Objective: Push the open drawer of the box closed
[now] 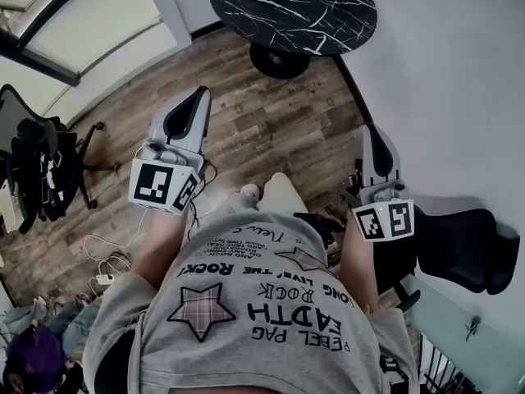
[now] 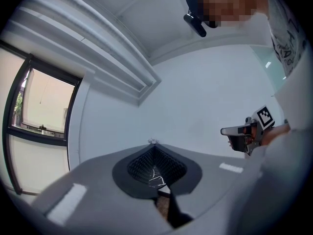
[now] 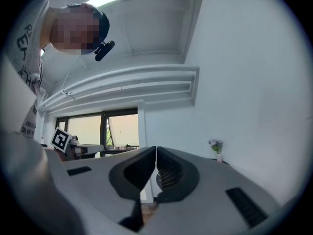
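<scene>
No box or drawer shows up in any view, so I can't say how it looks or how far open it is. Both tongs are pinched together on nothing. The left gripper and right gripper are held out at waist level over the wood floor, so I'd guess they're idling. On the far side there's a black marble table.

A grey printed T-shirt, between the left hand-held gripper and the right hand-held gripper, bears upside-down black words: "ROCK", "EARTH", "LONG", "TIME"; the rest is unclear.
</scene>
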The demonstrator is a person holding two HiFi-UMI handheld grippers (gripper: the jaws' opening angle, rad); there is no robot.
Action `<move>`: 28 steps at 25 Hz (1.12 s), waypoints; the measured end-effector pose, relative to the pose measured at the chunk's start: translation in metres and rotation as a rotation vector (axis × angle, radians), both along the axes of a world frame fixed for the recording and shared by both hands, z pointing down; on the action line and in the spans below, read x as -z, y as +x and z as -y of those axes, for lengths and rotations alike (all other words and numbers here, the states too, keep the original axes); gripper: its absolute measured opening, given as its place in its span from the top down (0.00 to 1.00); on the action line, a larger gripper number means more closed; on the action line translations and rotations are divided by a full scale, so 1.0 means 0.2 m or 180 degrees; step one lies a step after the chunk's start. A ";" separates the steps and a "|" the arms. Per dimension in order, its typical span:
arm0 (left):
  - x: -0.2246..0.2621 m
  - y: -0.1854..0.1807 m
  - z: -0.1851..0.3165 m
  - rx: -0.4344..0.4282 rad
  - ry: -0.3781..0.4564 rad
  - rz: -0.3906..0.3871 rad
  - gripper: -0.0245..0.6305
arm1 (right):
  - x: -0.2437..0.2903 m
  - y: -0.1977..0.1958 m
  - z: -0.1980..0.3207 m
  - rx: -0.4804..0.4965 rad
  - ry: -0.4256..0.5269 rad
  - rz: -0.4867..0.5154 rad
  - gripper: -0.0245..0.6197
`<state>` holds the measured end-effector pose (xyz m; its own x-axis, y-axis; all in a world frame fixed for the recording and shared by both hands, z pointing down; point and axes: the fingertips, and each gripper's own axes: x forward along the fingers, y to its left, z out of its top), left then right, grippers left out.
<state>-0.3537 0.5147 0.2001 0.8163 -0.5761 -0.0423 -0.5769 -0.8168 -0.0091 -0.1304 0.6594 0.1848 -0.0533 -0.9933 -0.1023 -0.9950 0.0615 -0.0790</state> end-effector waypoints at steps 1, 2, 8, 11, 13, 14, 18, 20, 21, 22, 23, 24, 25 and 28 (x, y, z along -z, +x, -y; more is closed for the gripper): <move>-0.01 0.01 0.02 0.0013 -0.0017 0.0001 0.95 | -0.01 0.01 0.03 0.0014 -0.0012 0.0003 0.94; -0.02 0.02 0.04 0.0029 -0.0035 0.0003 0.95 | -0.01 0.03 0.06 0.0034 -0.0023 0.0004 0.94; -0.08 0.12 0.20 0.0175 -0.0094 0.0018 0.95 | -0.05 0.15 0.27 0.0172 -0.0025 0.0040 0.94; -0.06 0.19 0.30 0.0229 -0.0094 0.0018 0.95 | -0.04 0.23 0.40 0.0239 -0.0010 0.0035 0.94; -0.03 0.26 0.38 0.0242 -0.0057 0.0021 0.95 | -0.01 0.30 0.49 0.0268 0.0012 0.0037 0.94; -0.02 0.29 0.42 0.0257 -0.0043 0.0019 0.95 | 0.00 0.33 0.54 0.0289 0.0017 0.0040 0.94; 0.02 0.43 0.56 0.0360 -0.0033 -0.0002 0.95 | 0.03 0.48 0.72 0.0397 0.0015 0.0042 0.94; 0.03 0.50 0.62 0.0395 -0.0037 0.0006 0.95 | 0.04 0.56 0.80 0.0429 0.0030 0.0056 0.94; 0.03 0.53 0.66 0.0416 -0.0035 0.0014 0.95 | 0.05 0.60 0.83 0.0450 0.0040 0.0063 0.94; 0.03 0.56 0.69 0.0443 -0.0033 0.0018 0.95 | 0.05 0.64 0.87 0.0475 0.0045 0.0069 0.94; 0.03 0.59 0.71 0.0474 -0.0032 0.0015 0.95 | 0.05 0.67 0.91 0.0503 0.0045 0.0069 0.94; 0.03 0.62 0.74 0.0506 -0.0028 0.0007 0.95 | 0.05 0.71 0.94 0.0533 0.0043 0.0067 0.94; 0.04 0.65 0.76 0.0536 -0.0019 -0.0001 0.95 | 0.04 0.74 0.98 0.0563 0.0042 0.0065 0.94; 0.04 0.73 0.83 0.0614 0.0011 -0.0013 0.95 | 0.06 0.84 1.07 0.0642 0.0067 0.0062 0.94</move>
